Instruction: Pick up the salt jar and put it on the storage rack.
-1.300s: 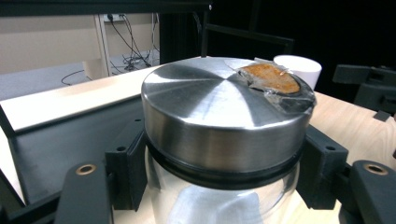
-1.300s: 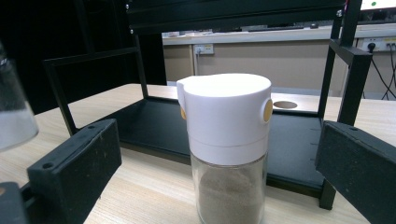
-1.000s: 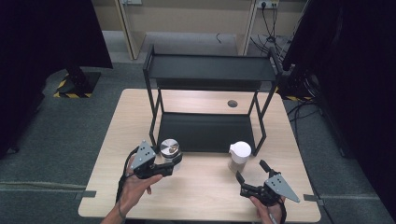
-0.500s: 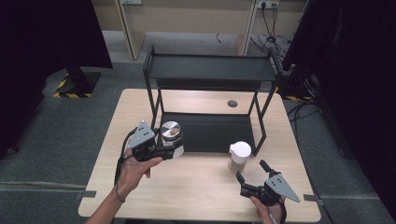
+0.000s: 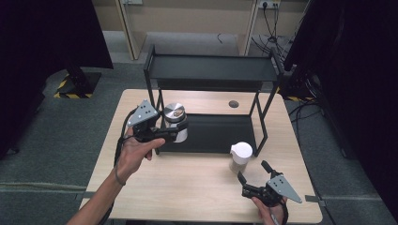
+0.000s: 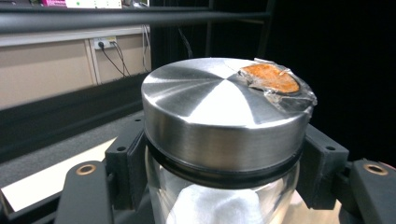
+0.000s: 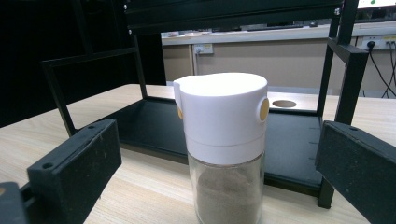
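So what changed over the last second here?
The left gripper, shut on the metal-lidded glass jar, has lifted it off the table and up toward the black rack. The right gripper stayed put, fingers open, just short of the white-capped shaker, which hasn't moved.
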